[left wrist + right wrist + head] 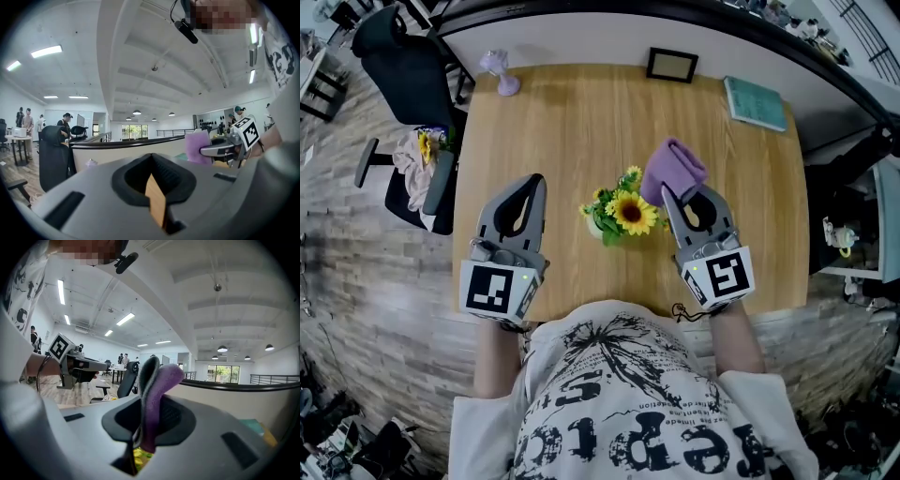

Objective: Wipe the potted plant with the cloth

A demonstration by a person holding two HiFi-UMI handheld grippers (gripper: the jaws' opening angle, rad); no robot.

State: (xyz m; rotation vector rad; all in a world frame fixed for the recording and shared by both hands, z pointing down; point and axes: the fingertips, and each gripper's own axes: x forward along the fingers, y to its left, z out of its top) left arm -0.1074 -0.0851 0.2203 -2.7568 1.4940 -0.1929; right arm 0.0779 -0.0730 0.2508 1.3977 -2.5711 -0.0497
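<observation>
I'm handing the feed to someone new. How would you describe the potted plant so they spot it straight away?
Start at the wooden table. The potted plant stands near its middle, between the left gripper and the right gripper, which is shut on the purple cloth. It is the only thing on the table with yellow blooms and green leaves.

Wooden table (572,131), potted plant (622,214), frame (672,65), book (756,102)

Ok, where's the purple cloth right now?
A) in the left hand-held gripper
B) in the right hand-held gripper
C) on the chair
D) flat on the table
B: the cloth is pinched in the jaws of the right hand-held gripper; the left hand-held gripper is shut, empty.
</observation>
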